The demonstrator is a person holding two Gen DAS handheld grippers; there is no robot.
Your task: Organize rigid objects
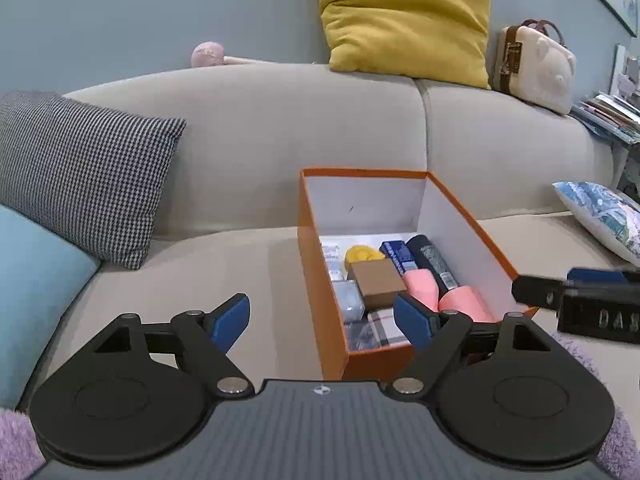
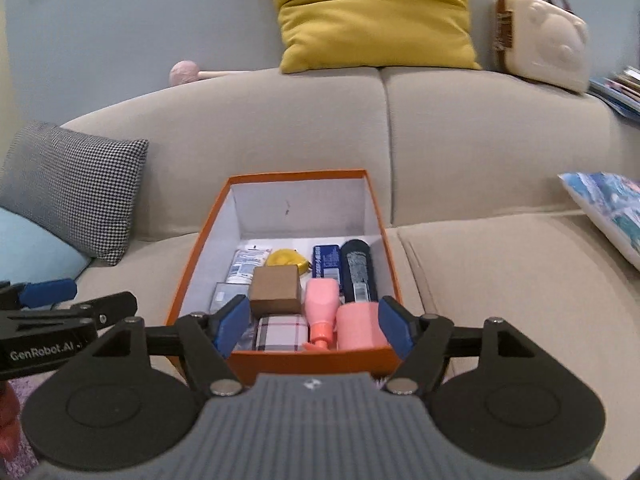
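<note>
Left wrist view: I read raised letters "DAS" on the body of the right gripper (image 1: 576, 286) entering at the frame's right edge.
Right wrist view: I read "GenRobot.AI" in white on the body of the left gripper (image 2: 76, 294) at the frame's left edge.
Other writing: labels on the items in the box are too small for me to read.
Container: orange box (image 2: 200, 256) with white inner walls, lid off, on the beige sofa seat (image 2: 500, 272).
Contents, far end: white tube (image 2: 246, 266), yellow round item (image 2: 282, 258), blue packet (image 2: 326, 260), dark bottle (image 2: 360, 270).
Contents, near end: brown carton (image 2: 276, 288) resting on top, plaid case (image 2: 282, 332), pink pump bottle (image 2: 320, 308), pink cylinder (image 2: 358, 326), clear case (image 2: 226, 294).
Left gripper: I see its jaws wide apart, nothing between the blue pads (image 1: 230, 318).
Right gripper: I see its jaws spread over the near end of the box, gripping nothing.
Surroundings: yellow cushion (image 2: 372, 16) and cream case (image 2: 544, 40) on the sofa back.
</note>
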